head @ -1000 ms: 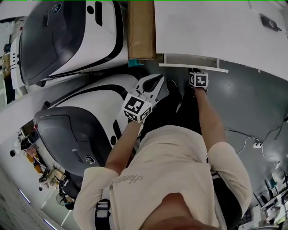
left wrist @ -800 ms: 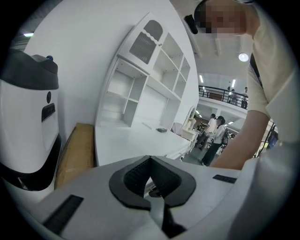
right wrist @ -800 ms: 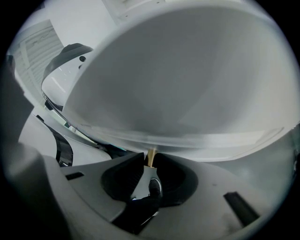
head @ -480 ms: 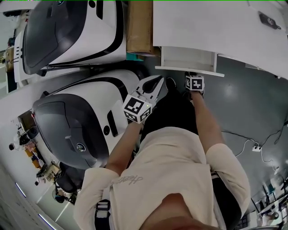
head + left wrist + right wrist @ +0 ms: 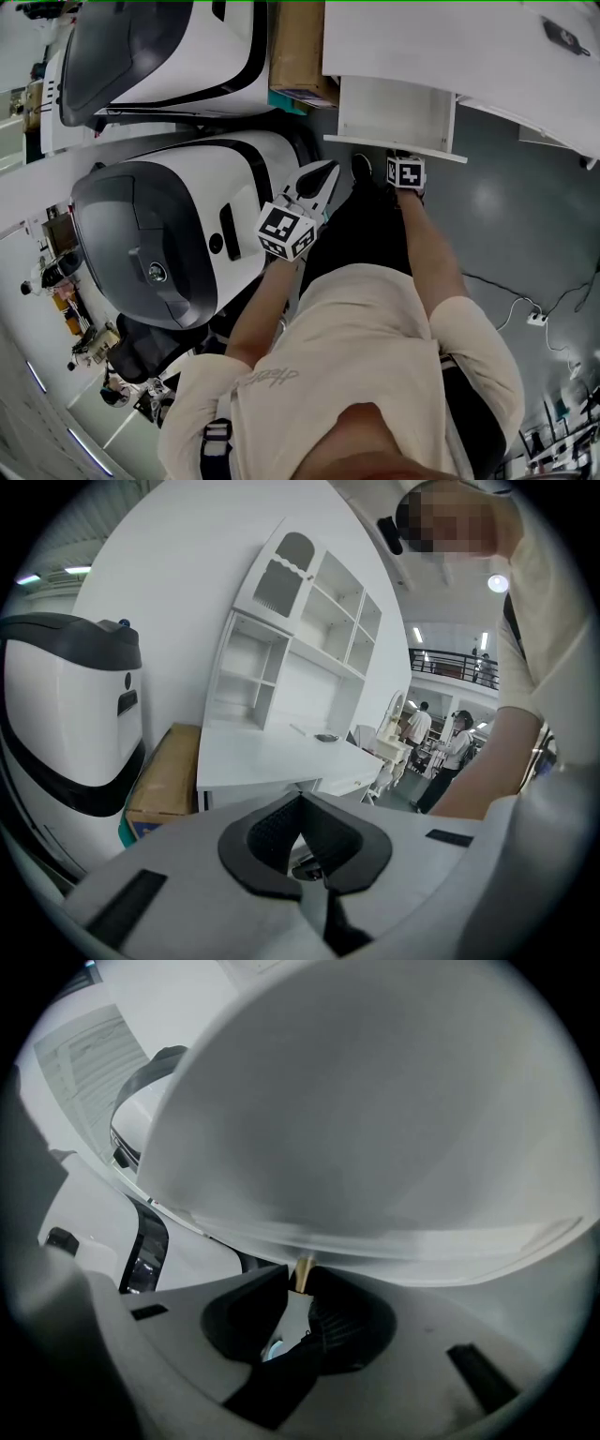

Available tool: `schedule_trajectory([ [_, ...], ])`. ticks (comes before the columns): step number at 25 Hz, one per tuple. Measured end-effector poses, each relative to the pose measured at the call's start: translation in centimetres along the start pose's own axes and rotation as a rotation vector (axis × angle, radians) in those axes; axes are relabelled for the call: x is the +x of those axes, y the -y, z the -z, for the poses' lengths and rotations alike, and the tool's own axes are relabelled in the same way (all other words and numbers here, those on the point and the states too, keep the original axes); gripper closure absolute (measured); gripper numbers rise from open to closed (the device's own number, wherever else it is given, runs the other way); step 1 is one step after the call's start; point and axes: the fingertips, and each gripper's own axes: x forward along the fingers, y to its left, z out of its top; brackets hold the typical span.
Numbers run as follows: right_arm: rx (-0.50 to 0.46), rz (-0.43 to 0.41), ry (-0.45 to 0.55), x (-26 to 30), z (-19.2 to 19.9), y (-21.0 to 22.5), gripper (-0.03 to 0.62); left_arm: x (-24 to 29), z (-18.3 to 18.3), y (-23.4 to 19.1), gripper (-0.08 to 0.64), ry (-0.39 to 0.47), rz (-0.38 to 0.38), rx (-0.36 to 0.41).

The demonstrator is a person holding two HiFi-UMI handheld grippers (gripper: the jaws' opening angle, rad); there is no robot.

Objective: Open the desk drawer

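Note:
The white desk [image 5: 441,47] lies along the top of the head view, and its drawer [image 5: 394,148] stands pulled out toward me. My right gripper [image 5: 405,156] is at the drawer front. In the right gripper view that white front [image 5: 375,1147] fills the picture, and my right gripper [image 5: 302,1286] is shut on the small brass drawer knob [image 5: 301,1273]. My left gripper [image 5: 328,171] hangs left of the drawer, apart from it. It is shut on nothing [image 5: 300,808] and points at the desk [image 5: 272,757] and its shelf unit [image 5: 300,639].
A cardboard box [image 5: 295,47] sits against the desk's left side. Two large white-and-black machines [image 5: 178,234] [image 5: 159,56] fill the left. A small dark object [image 5: 562,42] lies on the desktop. Cables and a plug strip [image 5: 534,319] lie on the grey floor at right. People stand far behind [image 5: 459,747].
The drawer has slid out of the desk, from barely open to well out, with my right gripper drawing back on its knob. The left gripper has hardly moved.

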Motion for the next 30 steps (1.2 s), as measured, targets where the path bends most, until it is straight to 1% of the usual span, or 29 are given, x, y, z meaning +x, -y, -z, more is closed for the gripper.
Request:
schedule_trajectory([
  [6,0.029,-0.011,-0.003,-0.5,1.7,-0.4,0.503,-2.1,1.3,1.1,0.560,0.010,-0.040,-0.009],
  [13,0.013,-0.030,-0.001,-1.0,3.8,-1.0,0.503,-4.4,3.2,2.8,0.560,0.032,-0.087,-0.032],
  [17,0.004,-0.036,-0.011,-1.3,5.2,-1.5,0.503,-5.6,5.2,3.9,0.560,0.016,-0.101,-0.057],
  [21,0.019,-0.033,0.000,-1.6,5.8,-1.8,0.503,-6.8,6.3,4.6,0.560,0.006,-0.090,-0.074],
  [27,0.032,-0.016,0.008,-1.7,5.9,-1.7,0.503,-7.4,6.7,3.9,0.560,0.001,-0.055,-0.085],
  [28,0.030,-0.013,0.012,-1.8,5.9,-1.7,0.503,-7.4,6.7,3.7,0.560,0.002,-0.044,-0.080],
  [30,-0.024,0.006,0.007,-2.2,6.0,-1.6,0.500,-7.3,6.5,3.2,0.560,0.003,-0.025,-0.074],
])
